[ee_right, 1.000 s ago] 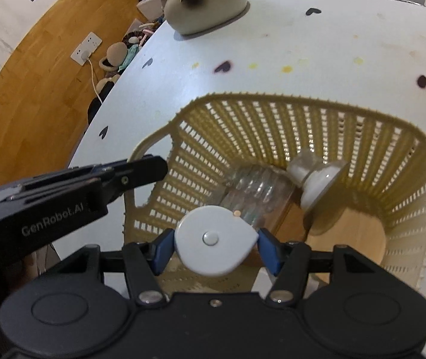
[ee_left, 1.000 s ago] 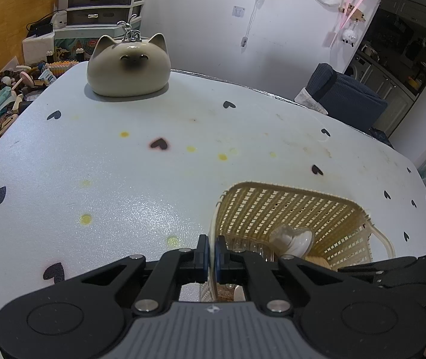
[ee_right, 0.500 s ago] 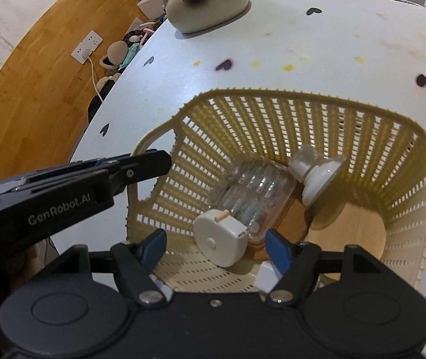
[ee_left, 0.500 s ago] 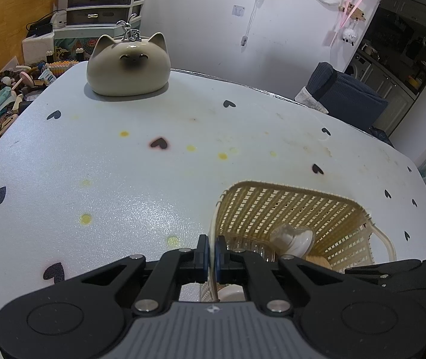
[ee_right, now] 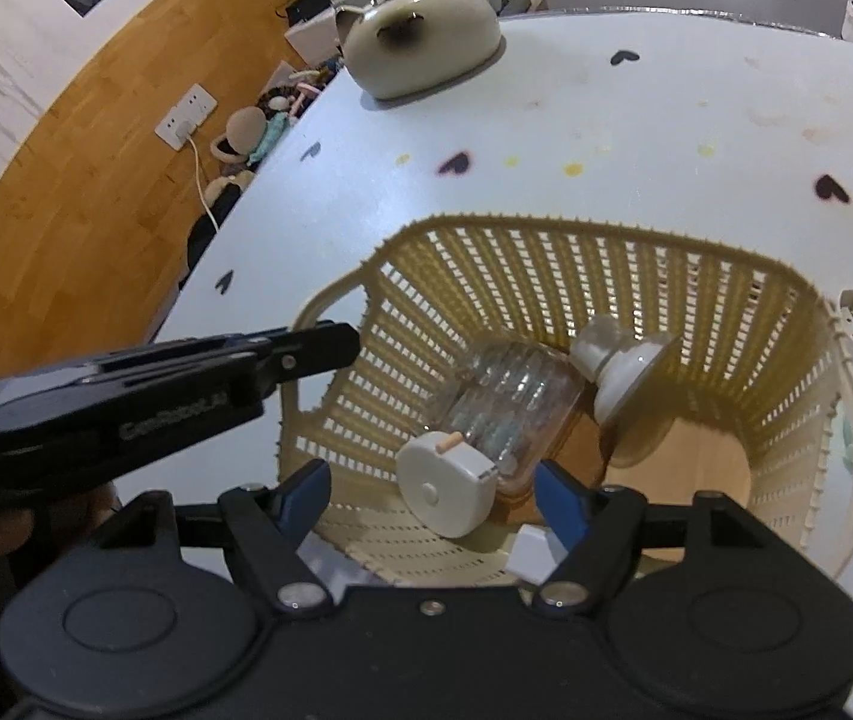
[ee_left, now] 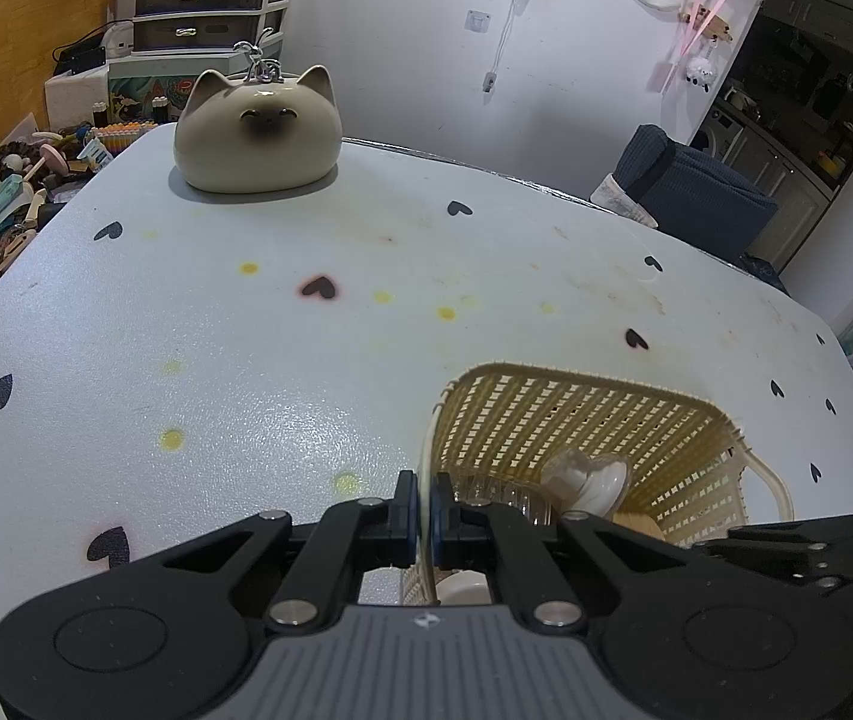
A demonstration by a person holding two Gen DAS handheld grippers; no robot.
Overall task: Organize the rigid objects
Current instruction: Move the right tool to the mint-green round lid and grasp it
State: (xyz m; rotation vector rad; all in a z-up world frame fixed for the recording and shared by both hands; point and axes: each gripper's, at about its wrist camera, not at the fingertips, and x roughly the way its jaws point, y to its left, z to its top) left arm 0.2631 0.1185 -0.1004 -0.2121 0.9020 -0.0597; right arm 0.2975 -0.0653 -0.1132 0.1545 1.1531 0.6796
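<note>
We see the white tape measure lying inside the woven plastic basket, leaning on a clear ribbed bottle whose white cap points at the far wall. Our right gripper hangs over the basket's near edge, its blue-padded fingers opening wide on either side of the tape measure without touching it. Our left gripper has its fingers clamped shut on the basket's pale handle. The basket sits on the white desk printed with black hearts. A ceramic cat figure stands at the desk's far edge, well apart.
</note>
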